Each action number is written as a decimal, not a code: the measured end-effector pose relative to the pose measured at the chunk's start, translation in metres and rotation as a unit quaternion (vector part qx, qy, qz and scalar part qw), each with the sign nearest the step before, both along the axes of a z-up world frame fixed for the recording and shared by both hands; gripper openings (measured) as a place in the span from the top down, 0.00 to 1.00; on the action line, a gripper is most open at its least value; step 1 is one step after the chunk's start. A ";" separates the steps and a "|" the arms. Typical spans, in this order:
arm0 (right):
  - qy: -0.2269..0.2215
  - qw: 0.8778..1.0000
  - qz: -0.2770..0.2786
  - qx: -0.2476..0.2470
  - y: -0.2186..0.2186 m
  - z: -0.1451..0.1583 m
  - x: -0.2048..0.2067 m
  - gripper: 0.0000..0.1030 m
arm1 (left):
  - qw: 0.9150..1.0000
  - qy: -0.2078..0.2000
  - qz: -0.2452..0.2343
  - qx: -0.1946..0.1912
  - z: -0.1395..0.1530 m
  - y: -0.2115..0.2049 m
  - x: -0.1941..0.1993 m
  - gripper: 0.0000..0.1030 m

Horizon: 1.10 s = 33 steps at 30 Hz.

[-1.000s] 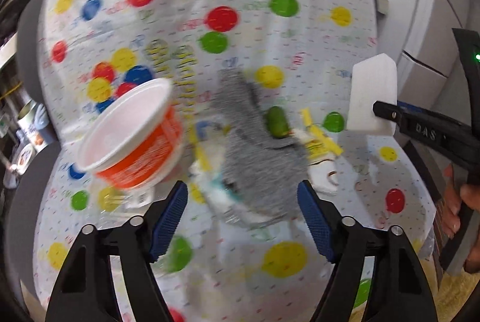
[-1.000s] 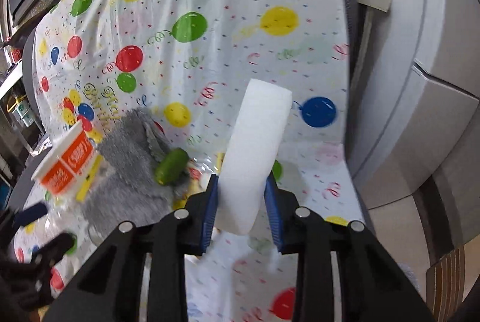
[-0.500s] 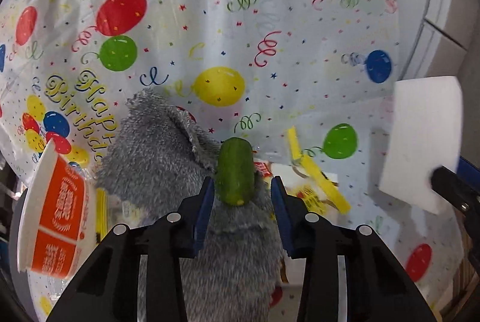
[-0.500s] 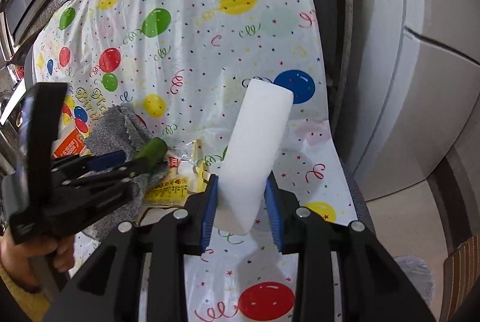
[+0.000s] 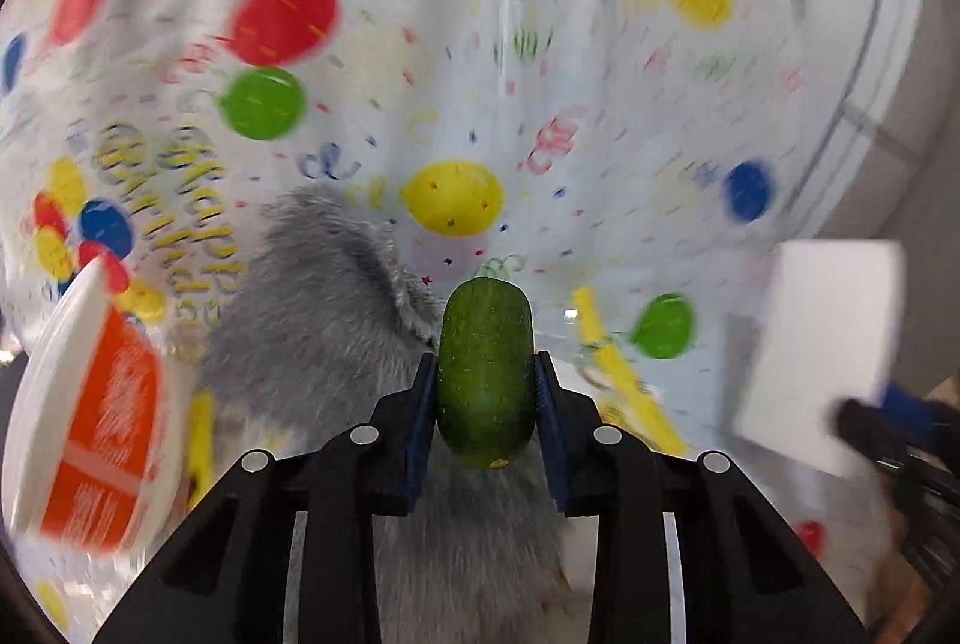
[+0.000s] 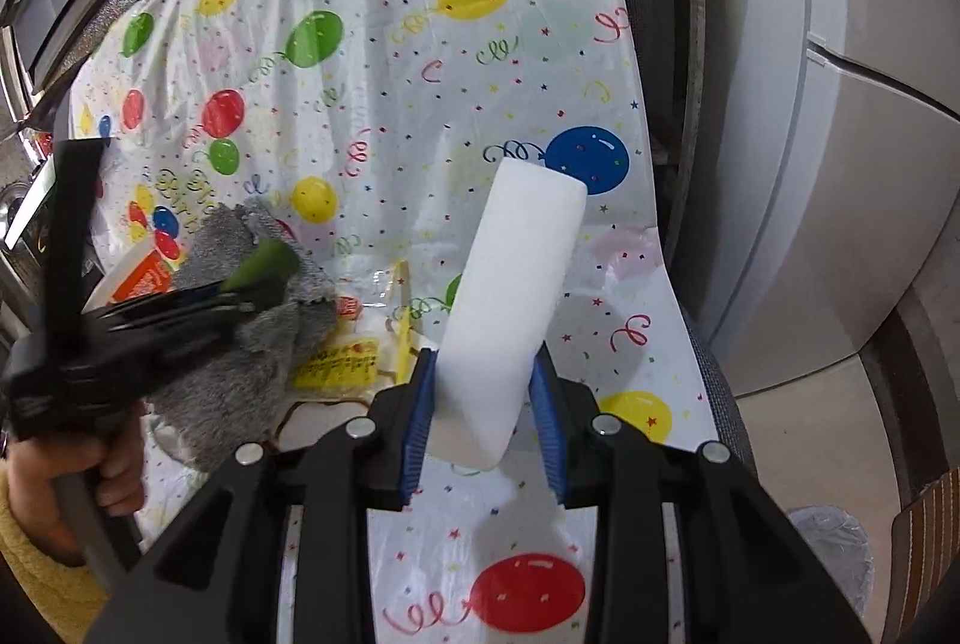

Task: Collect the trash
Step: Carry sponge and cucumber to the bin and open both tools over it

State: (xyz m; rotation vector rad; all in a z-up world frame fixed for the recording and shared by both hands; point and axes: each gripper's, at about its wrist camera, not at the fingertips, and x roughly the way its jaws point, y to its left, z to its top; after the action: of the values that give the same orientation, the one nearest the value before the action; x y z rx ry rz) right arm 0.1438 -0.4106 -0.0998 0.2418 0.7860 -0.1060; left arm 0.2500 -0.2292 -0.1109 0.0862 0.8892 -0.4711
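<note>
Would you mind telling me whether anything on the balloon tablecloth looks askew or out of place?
Yes: the orange cup lies tipped on its side at the left, beside a crumpled grey cloth that partly covers yellow wrappers. No spill is visible.

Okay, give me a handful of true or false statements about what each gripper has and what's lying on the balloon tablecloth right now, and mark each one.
1. The right gripper holds a white foam block. True.
2. The left gripper has nothing between its pads. False: a green cucumber-like piece sits between them, and the jaws are closing on it.
3. A grey fuzzy cloth lies under the green piece. True.
4. The orange and white cup stands upright. False: it lies tipped on its side.
5. The tablecloth is plain blue. False: it is white with coloured balloons.
</note>
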 end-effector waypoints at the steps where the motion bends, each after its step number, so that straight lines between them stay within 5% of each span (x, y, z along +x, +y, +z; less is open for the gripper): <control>1: -0.001 1.000 0.001 0.001 0.003 0.002 -0.004 0.70 | 1.000 -0.002 -0.005 -0.025 0.008 0.012 -0.012 0.69; 6: -0.006 1.000 0.018 0.010 0.022 0.010 -0.027 0.70 | 0.998 -0.017 -0.004 -0.058 0.030 0.056 -0.069 0.69; 17: 0.018 0.999 0.037 -0.009 0.059 0.002 -0.078 0.70 | 0.998 -0.008 0.060 -0.005 0.023 0.088 -0.140 0.69; 33: -0.003 1.000 -0.017 -0.025 0.005 0.017 -0.162 0.70 | 1.000 -0.007 0.001 -0.020 0.012 0.030 -0.189 0.69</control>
State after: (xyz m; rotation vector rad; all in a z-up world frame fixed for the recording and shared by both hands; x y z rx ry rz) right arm -0.0183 -0.4053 -0.0828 0.2079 0.7721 -0.1578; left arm 0.0614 -0.1988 -0.0989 0.0527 0.8655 -0.4862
